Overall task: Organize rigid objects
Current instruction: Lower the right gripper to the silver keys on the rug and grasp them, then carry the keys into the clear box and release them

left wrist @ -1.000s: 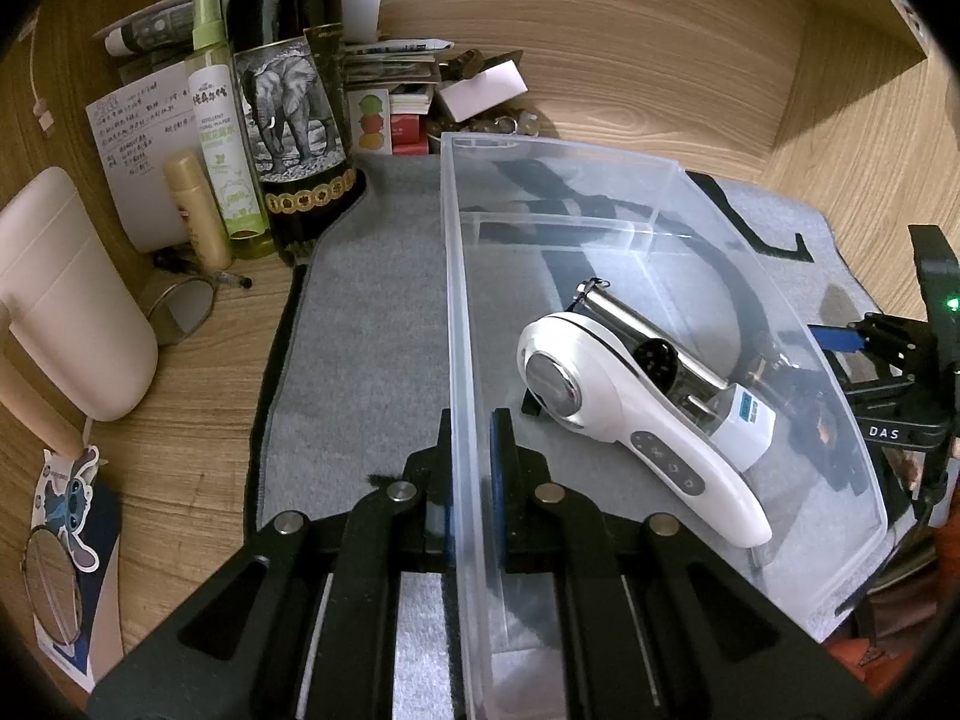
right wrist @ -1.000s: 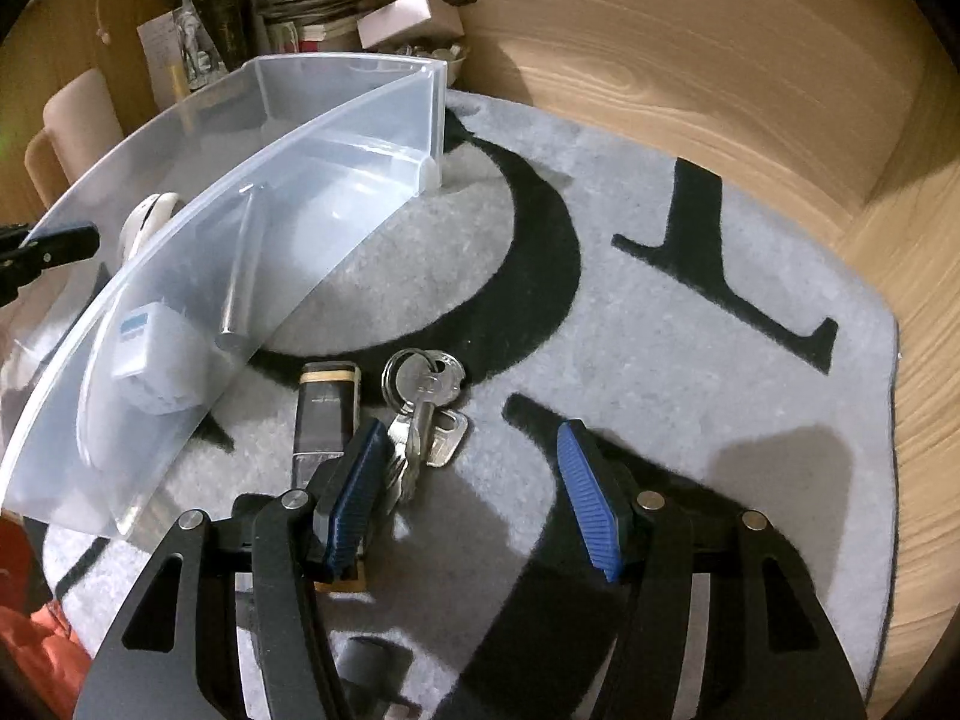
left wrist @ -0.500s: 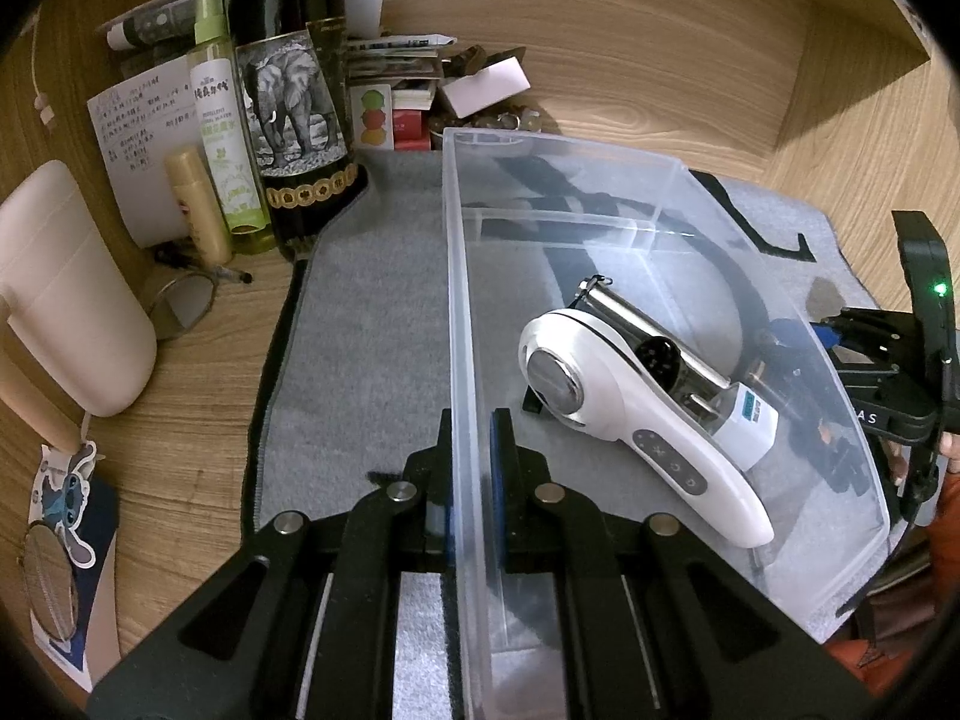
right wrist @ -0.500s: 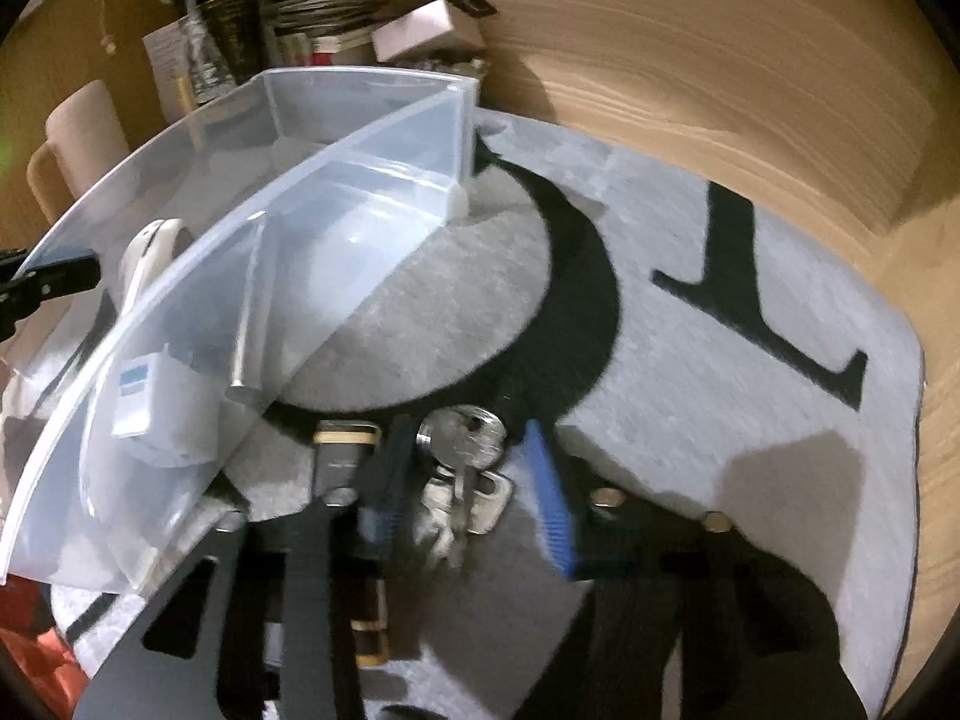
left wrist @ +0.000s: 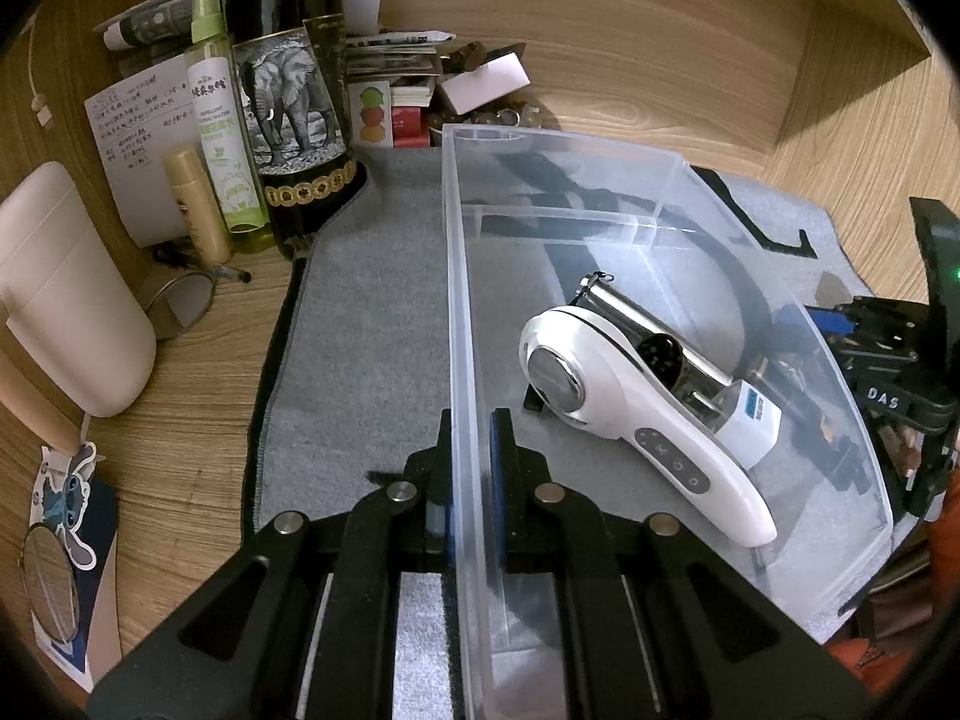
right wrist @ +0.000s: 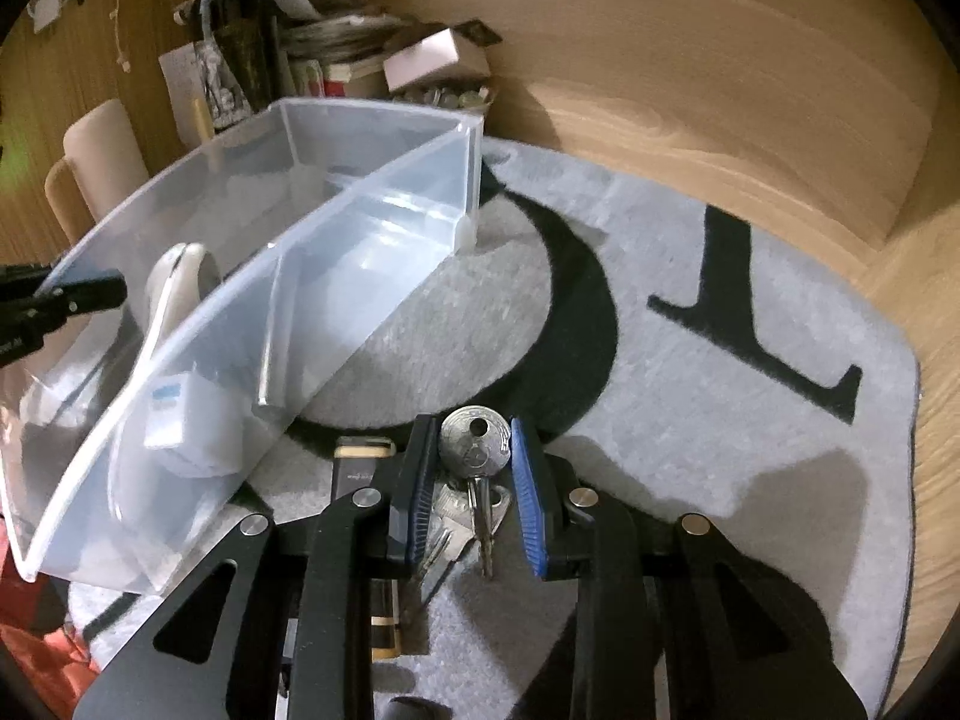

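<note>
A clear plastic bin (left wrist: 654, 192) stands on the grey mat (left wrist: 372, 312). My left gripper (left wrist: 471, 450) is shut on the bin's near left wall. Inside lie a white handheld device (left wrist: 636, 414), a silver metal bar (left wrist: 648, 324) and a small white box (left wrist: 747, 426). My right gripper (right wrist: 471, 468) is shut on a bunch of keys (right wrist: 474, 450) and holds it just above the mat, right of the bin (right wrist: 312, 276). A black and gold lighter (right wrist: 360, 468) lies on the mat beside its left finger.
A dark elephant-label bottle (left wrist: 288, 96), a green spray bottle (left wrist: 225, 138), a small beige tube (left wrist: 195, 204), papers and boxes (left wrist: 420, 96) crowd the back left. A beige cup (left wrist: 66, 294) and a small mirror (left wrist: 180, 306) lie left. Wooden walls (right wrist: 690, 78) enclose the back and right.
My right gripper moved forward over the keys and closed on them; it was open a second ago. The left gripper and bin have stayed put.
</note>
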Motion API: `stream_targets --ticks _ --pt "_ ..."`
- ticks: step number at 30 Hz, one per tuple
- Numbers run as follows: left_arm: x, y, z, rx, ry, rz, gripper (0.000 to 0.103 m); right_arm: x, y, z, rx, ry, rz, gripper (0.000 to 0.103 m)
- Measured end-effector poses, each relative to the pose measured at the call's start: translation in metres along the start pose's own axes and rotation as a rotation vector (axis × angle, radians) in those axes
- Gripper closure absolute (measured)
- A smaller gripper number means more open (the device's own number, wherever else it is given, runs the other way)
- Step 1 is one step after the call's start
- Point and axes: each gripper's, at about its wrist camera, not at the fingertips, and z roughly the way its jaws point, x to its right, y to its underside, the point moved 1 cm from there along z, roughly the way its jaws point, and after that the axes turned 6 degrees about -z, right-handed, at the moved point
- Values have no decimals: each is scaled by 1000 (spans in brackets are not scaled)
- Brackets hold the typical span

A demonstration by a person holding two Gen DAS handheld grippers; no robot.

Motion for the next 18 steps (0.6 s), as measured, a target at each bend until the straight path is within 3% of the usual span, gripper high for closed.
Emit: stream_targets --ticks 18 --pt "1 0 0 0 -2 3 97 5 -28 -53 162 51 -15 80"
